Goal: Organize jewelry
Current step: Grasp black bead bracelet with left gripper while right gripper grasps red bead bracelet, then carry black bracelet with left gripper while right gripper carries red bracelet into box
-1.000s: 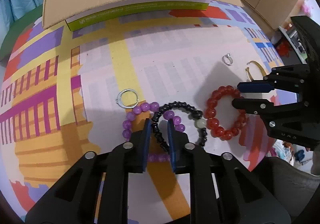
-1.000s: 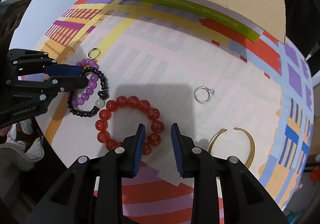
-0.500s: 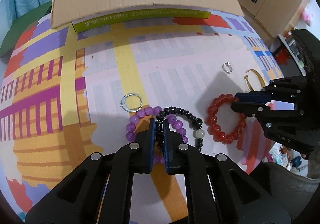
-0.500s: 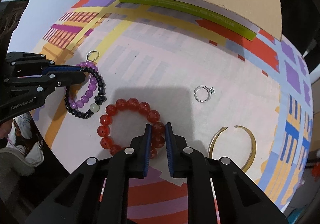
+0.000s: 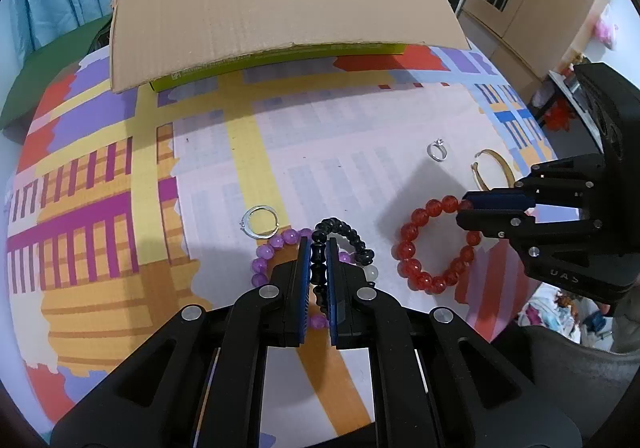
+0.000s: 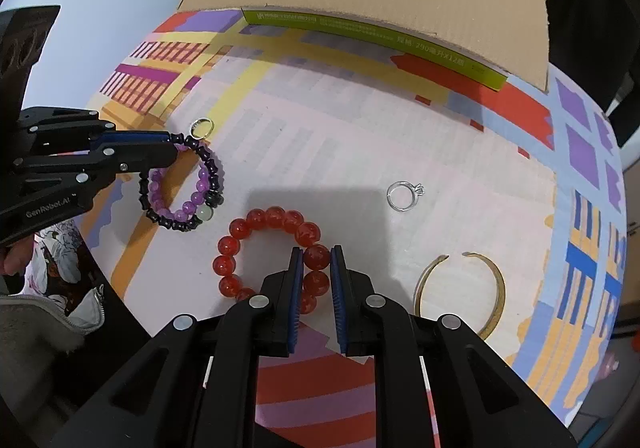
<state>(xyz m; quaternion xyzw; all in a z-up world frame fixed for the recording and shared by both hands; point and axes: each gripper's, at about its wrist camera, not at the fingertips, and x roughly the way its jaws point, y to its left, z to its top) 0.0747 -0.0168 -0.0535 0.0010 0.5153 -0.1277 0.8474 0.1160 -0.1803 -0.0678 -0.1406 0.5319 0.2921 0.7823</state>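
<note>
My left gripper [image 5: 318,248] is shut on the black bead bracelet [image 5: 352,238], which lies across a purple bead bracelet [image 5: 266,253]; both also show in the right wrist view, black [image 6: 212,172] over purple [image 6: 176,210]. My right gripper [image 6: 316,260] is shut on the red bead bracelet [image 6: 256,218], also seen in the left wrist view [image 5: 416,248]. Both bracelets seem to hang just above the colourful mat [image 5: 320,152].
A silver hoop [image 5: 259,221], a small silver ring with a stone [image 6: 404,195] and a gold open bangle [image 6: 480,288] lie on the mat. An open cardboard box [image 5: 272,16] with a lowered flap stands at the back.
Both grippers closed, the left on the black bracelet, the right on the red one. Both have since risen a little, and the box looks nearer.
</note>
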